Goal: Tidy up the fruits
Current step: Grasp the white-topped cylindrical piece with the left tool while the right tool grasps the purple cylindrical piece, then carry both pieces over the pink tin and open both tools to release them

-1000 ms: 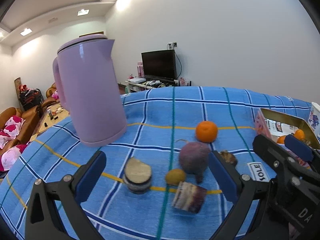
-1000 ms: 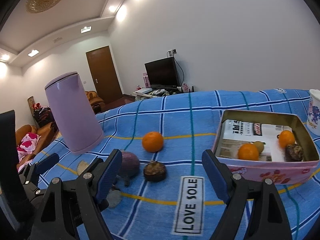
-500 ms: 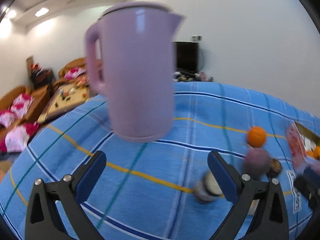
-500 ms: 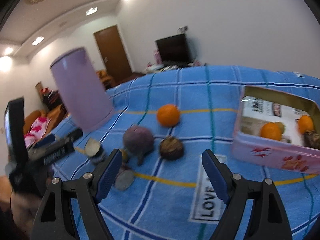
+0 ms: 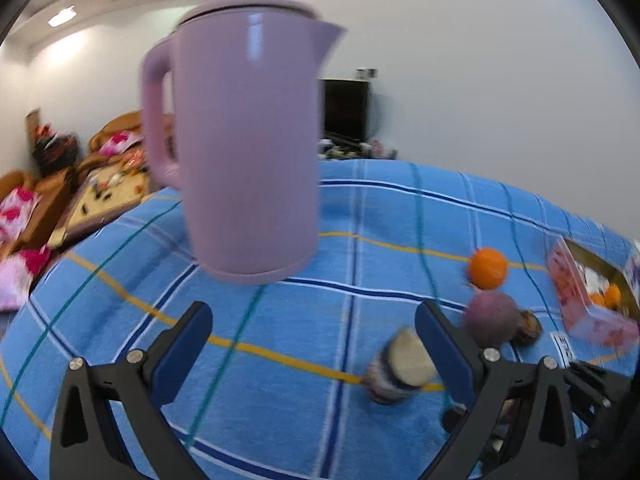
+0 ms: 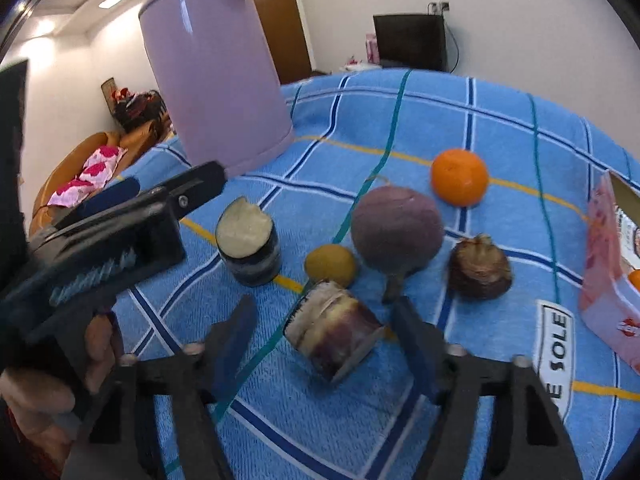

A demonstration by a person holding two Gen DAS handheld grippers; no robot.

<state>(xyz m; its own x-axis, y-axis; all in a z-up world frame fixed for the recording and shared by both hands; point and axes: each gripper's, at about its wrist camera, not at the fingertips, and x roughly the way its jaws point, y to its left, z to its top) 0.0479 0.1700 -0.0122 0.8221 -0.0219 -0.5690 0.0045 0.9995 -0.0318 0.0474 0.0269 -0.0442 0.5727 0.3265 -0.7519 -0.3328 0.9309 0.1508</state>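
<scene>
Left gripper (image 5: 312, 340) sits far left w/ jaws wide, nothing between, aimed at bare blue checked cloth (image 6: 500, 128) on the worktop below the lilac kettle (image 6: 216, 64). Next right: cut chunk standing on end (image 6: 250, 246), small yellow fruit (image 6: 330, 266), round purple fruit (image 6: 396, 228). Near centre, right gripper (image 6: 324, 334) has just been closing its jaws (now narrow) around the lying cut piece (image 6: 334, 330); contact not clear. Further right: orange (image 6: 460, 177), brown husky fruit (image 6: 480, 268), pink tin (image 6: 604, 280) at the edge.

Kettle (image 6: 216, 68) stands behind fruit pieces (image 6: 332, 332) on cloth (image 6: 440, 92).
</scene>
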